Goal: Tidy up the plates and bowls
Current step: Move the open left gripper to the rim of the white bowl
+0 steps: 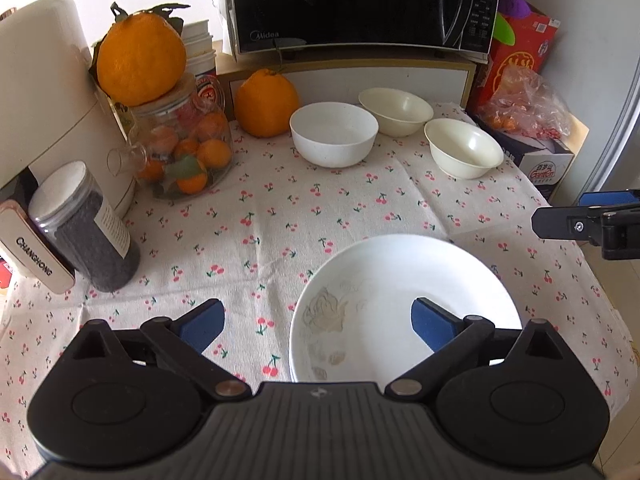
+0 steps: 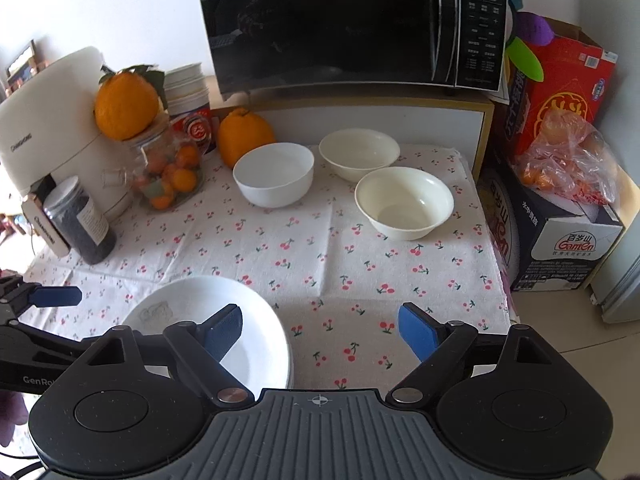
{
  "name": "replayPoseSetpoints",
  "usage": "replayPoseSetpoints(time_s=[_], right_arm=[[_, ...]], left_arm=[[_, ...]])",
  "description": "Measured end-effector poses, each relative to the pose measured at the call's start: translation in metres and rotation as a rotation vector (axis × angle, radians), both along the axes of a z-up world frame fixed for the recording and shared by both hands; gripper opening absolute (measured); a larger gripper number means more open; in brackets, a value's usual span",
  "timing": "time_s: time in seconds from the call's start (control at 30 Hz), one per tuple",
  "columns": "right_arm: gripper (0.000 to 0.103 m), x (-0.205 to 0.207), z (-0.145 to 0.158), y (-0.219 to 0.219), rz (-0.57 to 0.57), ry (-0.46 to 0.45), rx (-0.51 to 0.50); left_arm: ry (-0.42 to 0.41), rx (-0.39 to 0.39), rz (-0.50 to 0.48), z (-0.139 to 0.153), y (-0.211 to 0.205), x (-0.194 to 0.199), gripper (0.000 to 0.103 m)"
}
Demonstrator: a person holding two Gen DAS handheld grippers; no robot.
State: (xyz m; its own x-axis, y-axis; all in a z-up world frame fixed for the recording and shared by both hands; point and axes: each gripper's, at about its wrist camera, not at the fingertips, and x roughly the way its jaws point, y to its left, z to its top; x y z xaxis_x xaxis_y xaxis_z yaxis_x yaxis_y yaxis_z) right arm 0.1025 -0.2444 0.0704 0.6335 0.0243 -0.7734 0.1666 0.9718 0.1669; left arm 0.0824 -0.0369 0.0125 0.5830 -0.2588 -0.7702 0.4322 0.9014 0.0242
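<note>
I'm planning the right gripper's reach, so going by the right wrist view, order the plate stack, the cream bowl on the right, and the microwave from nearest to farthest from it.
1. Plate stack: near edge of the table, under the left finger of the right gripper.
2. Cream bowl: farther back, to the right.
3. Microwave: at the back, raised on a shelf.
</note>
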Motion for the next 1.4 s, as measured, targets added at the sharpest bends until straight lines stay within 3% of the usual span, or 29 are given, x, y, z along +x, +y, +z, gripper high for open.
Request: replayPoseSetpoints(time_s=[0.2,0.4,0.6,1.1,1.4], right_arm=[[0.091,0.022,0.01,-0.022,-0.023,-0.027,0.045],[0.092,0.057,0.01,-0.033,-0.032,-0.047,0.076],[0.092,0.098,0.004,-0.036,-0.054,-0.057,0.13],[0.092,0.167,-0.047,-0.055,-0.208,-0.038,0.443],[0.092,0.186,-0.082,-0.063,-0.302,0.003,0.523]], left_arm=[[-0.043,-0.001,0.028,0.013,-0.011,0.025,0.102],[-0.035,-0.053,0.114,0.023,-0.012,0.063,0.102],[-0.075,-0.076,0.136,0.029,-0.018,0.099,0.102],[0.005,-0.184,0.184,-0.009,-0.017,0.168,0.1],[0.043,-0.201,0.201,-0.027,-0.033,0.184,0.088]])
